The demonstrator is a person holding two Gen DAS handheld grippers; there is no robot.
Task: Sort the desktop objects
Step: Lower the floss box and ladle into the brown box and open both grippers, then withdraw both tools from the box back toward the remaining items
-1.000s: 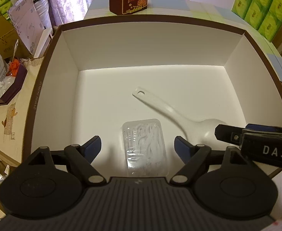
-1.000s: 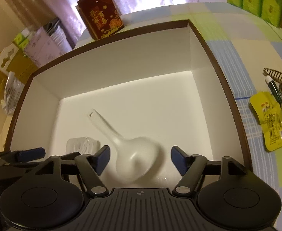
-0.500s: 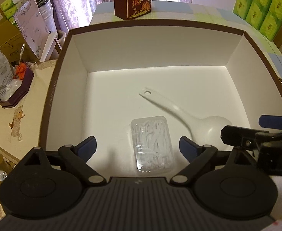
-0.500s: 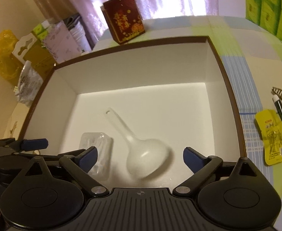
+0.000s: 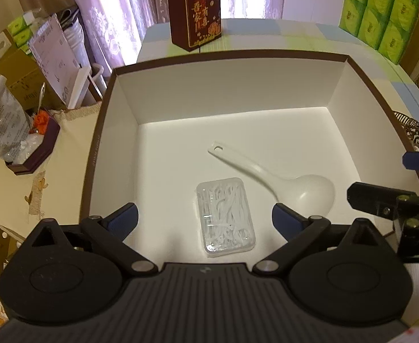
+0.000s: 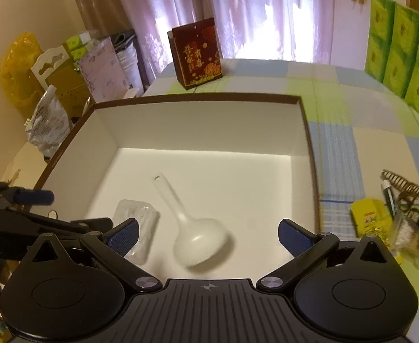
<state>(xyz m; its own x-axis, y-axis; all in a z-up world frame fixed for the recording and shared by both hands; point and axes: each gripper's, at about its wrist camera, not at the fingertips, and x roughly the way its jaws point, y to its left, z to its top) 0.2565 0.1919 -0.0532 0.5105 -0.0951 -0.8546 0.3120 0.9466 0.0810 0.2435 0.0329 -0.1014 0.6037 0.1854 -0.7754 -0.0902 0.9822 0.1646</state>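
Left wrist view: the left gripper (image 5: 205, 218) hangs over the near end of a white-lined box (image 5: 118, 120), jaws spread wide and holding nothing. Between its blue fingers (image 5: 123, 218) lies a clear case of floss picks (image 5: 225, 217) on the box floor. Just beyond the right finger, a white rice spoon (image 5: 283, 181) lies flat, its bowl near that finger and its handle pointing away to the left. Further right, the right gripper (image 6: 208, 235) is likewise spread and empty. In its own view the spoon lies between its fingers, and outside the box past the right finger sits a yellow packet (image 6: 370, 218) on the checked tablecloth (image 6: 340, 148).
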